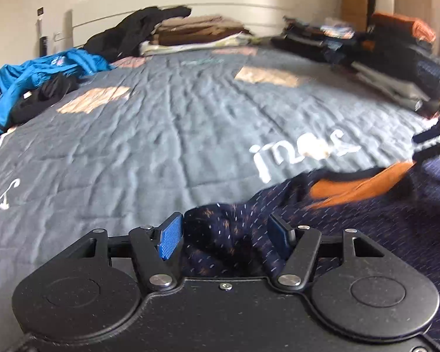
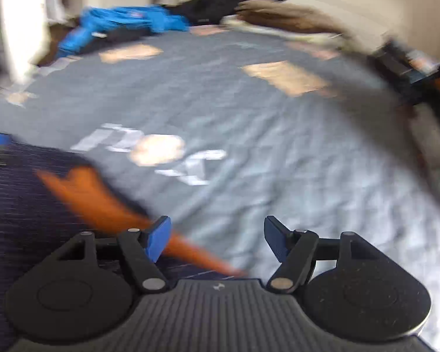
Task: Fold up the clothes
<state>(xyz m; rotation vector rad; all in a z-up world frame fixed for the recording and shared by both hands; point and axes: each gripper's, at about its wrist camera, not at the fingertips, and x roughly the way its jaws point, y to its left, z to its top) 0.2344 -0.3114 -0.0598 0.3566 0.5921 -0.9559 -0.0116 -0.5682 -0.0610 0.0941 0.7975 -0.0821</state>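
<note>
1. Left wrist view: a dark navy garment with pale flecks and an orange patch lies bunched at the near right of the bed. It is not yet spread flat and shows no clean fold. Judged early in the work on this piece.
2. Same view, far side of the bed: folded stacks sit along the right and back edges, so part of the task looks done. A blue garment and a black garment lie loose at the left and back, apparently awaiting folding.
3. Left hand-held gripper: jaws stand apart, about mid-width. A crumpled ridge of the navy garment rises between the blue pads. The cloth seems to touch the inner faces, but no pinch is visible; read as not gripping.
4. Right wrist view, heavily blurred: right hand-held gripper has jaws apart. The orange patch runs under the left-hand pad; mostly bare quilt shows in the gap. Nothing held.
5. The navy garment fills the lower left of this view.
</note>
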